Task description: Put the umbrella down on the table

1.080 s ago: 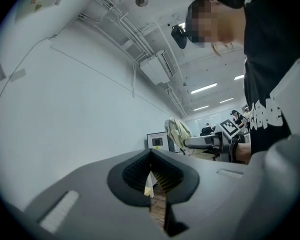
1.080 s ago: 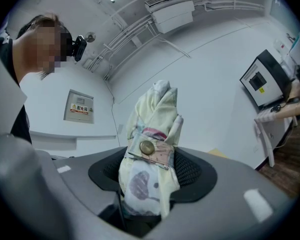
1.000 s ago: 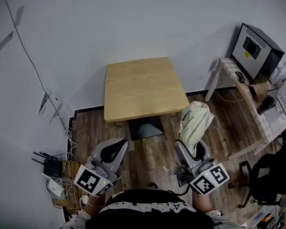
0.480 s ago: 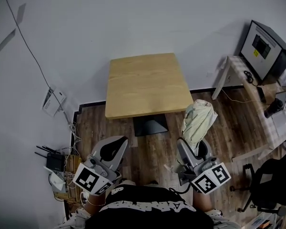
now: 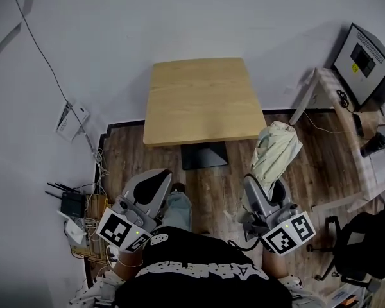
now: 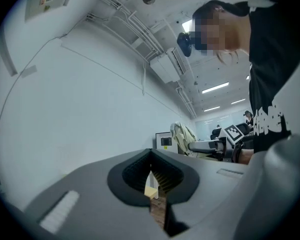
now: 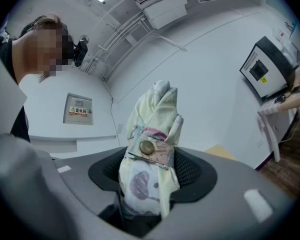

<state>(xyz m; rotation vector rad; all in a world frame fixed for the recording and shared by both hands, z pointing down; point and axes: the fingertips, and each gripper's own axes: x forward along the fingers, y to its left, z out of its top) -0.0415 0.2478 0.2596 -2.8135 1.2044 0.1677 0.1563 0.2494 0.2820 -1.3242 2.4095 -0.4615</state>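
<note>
A folded pale yellow umbrella (image 5: 274, 153) with a snap strap stands upright in my right gripper (image 5: 264, 188), which is shut on it; in the right gripper view the umbrella (image 7: 152, 149) fills the space between the jaws. The square wooden table (image 5: 202, 100) stands ahead by the white wall, its top bare. My left gripper (image 5: 149, 185) hangs at the lower left, shut with nothing in it; in the left gripper view its jaws meet with only a thin slit between them. The umbrella (image 6: 184, 134) shows far off at right in that view.
A side bench (image 5: 346, 117) with a dark monitor (image 5: 369, 59) stands at the right, a black office chair (image 5: 366, 242) below it. A router and cables (image 5: 74, 207) lie on the wood floor at left. My knee (image 5: 176, 210) shows between the grippers.
The view has shifted toward the table, which now sits higher in the frame. My knee has come into view between the grippers. Both grippers keep their hold.
</note>
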